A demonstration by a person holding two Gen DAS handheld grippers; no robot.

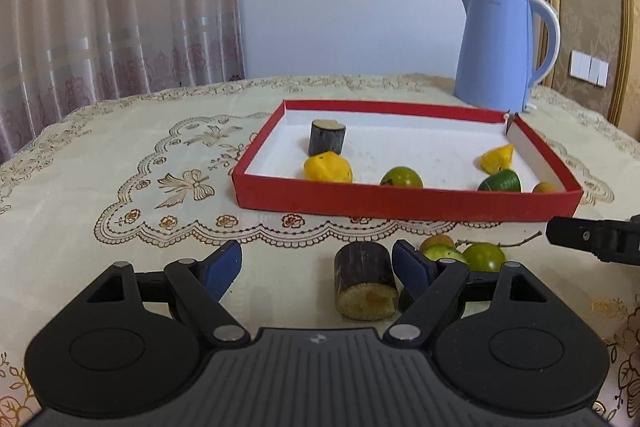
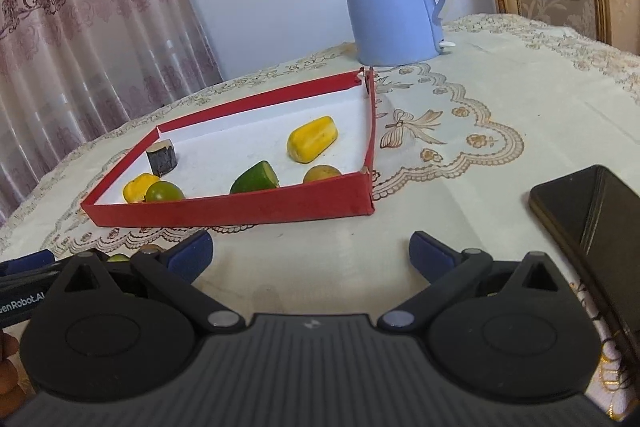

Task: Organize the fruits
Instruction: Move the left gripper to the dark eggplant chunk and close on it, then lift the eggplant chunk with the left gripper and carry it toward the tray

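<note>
A red tray [image 1: 400,201] with a white floor holds a dark sugarcane piece [image 1: 326,143], two yellow fruit pieces [image 1: 328,167], a green round fruit [image 1: 401,177], a green wedge [image 1: 500,182] and a small orange fruit. The tray also shows in the right wrist view [image 2: 240,209]. My left gripper [image 1: 316,269] is open, with a second sugarcane piece [image 1: 365,279] on the cloth between its fingers, close to the right finger. Small green fruits on a twig [image 1: 482,255] lie just beyond. My right gripper [image 2: 310,253] is open and empty in front of the tray.
A blue kettle [image 1: 498,47] stands behind the tray's far right corner. A black phone [image 2: 592,223] lies on the cloth at the right. The embroidered tablecloth [image 1: 140,167] covers the table. Curtains hang behind at the left.
</note>
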